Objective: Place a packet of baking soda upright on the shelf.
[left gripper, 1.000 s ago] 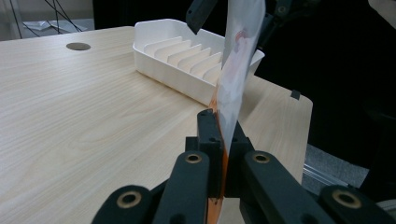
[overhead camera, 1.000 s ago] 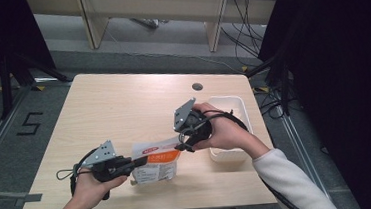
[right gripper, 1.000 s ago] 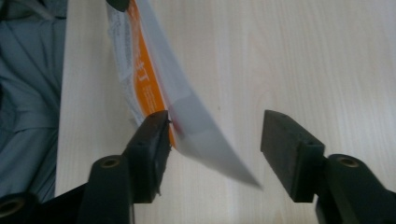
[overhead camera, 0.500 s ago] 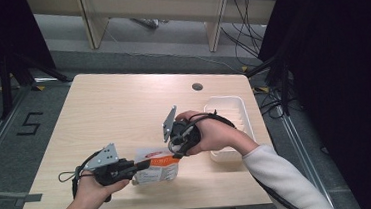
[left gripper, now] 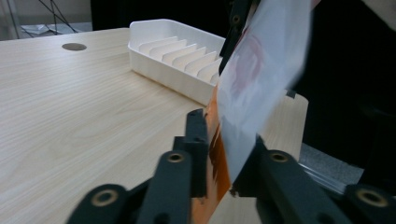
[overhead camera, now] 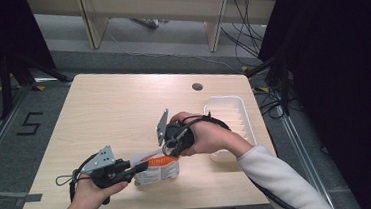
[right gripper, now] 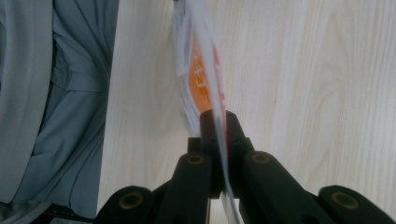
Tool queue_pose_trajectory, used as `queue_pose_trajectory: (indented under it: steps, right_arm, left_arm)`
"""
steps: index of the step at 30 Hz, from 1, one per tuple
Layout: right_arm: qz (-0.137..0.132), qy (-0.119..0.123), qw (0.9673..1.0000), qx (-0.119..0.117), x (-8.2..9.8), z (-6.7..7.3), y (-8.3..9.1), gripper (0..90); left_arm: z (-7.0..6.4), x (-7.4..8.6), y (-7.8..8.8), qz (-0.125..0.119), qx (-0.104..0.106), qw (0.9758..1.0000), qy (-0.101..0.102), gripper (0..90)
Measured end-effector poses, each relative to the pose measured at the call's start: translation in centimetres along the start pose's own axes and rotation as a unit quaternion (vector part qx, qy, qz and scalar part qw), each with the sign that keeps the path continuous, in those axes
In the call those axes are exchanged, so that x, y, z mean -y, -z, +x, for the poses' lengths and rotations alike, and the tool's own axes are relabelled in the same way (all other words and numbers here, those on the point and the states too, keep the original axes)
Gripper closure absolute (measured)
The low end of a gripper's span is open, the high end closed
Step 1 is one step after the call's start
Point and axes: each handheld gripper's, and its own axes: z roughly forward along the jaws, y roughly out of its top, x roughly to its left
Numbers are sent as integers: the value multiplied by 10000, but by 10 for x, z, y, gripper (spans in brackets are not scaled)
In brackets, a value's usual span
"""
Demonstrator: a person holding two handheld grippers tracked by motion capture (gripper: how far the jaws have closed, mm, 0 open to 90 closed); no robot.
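The right tool (right gripper: 215,135) pinches the packet (overhead camera: 157,169) beside the white tray (overhead camera: 234,111). The left tool (left gripper: 224,154) has just been opening around it, so the packet may swing or slip.

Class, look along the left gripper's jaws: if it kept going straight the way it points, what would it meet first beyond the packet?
Probably the white ribbed plastic tray, standing ahead on the wooden table behind the orange-and-white packet; depth is hard to judge.

A white ribbed tray (overhead camera: 244,111) sits at the wooden table's (overhead camera: 113,110) right edge.
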Motion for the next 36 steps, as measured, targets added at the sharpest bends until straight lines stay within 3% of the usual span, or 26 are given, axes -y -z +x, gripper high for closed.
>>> queue_pose_trajectory:
  steps: [1,2,3,4,5,7,9,13,14,17,18,19,21,27,29,30,31,32,34,36]
  right_arm:
    - [0,0,10000,0,0,0,0,900]
    - [-34,155,9999,25,-2,-2,0,900]
    - [120,0,9999,3,-2,-1,2,900]
    - [133,-84,9999,24,-2,-3,5,900]
    - [133,-84,9999,24,-2,-3,5,900]
    - [113,26,9999,37,-2,-8,8,900]
    - [205,-117,9997,9,-2,-7,11,900]
    - [99,93,9999,106,-5,-13,21,900]
    - [172,-120,9997,114,-4,-11,25,900]
    - [164,-119,9997,169,-4,-12,30,900]
    - [172,-155,9996,172,-4,-12,34,900]
    - [143,-134,9996,225,-4,-13,37,900]
    - [99,-97,9995,274,-2,-16,46,900]
    - [115,-164,9993,327,2,-18,56,900]
    - [143,-185,9991,346,5,-19,57,900]
    - [143,-189,9990,380,6,-19,59,900]
    - [131,-28,9991,398,7,-22,60,900]
    - [155,-254,9987,412,9,-21,64,900]
    - [98,-151,9990,414,11,-23,64,900]
    - [148,-230,9987,442,12,-23,67,900]
  left_arm:
    - [-1,1,1,25,-70,10000,-21,733]
    - [-1,2,2,3,-104,9999,-33,689]
    - [-1,3,4,-11,-157,9999,-44,632]
    - [-1,4,6,25,-226,9997,-69,506]
    - [0,6,8,16,-232,9997,-46,506]
    - [-1,12,17,34,-388,9992,20,394]
    - [-1,14,20,86,-458,9989,-6,369]
    - [-1,18,33,45,-675,9977,-76,298]
    - [-1,19,33,49,-676,9977,-81,296]
    - [2,20,35,83,-709,9973,-178,286]
    - [2,20,35,58,-764,9970,-49,285]
    - [4,20,35,81,-752,9970,-159,285]
    - [4,21,34,65,-761,9970,-79,286]
    - [6,21,33,108,-699,9973,-205,293]
    - [5,22,33,92,-760,9970,-61,293]
    - [6,22,34,102,-764,9969,-135,292]
    - [8,21,34,94,-738,9970,-200,292]
    - [8,21,34,107,-756,9969,-190,291]
    - [9,21,34,108,-767,9968,-203,291]
    - [8,21,34,123,-790,9966,-204,291]
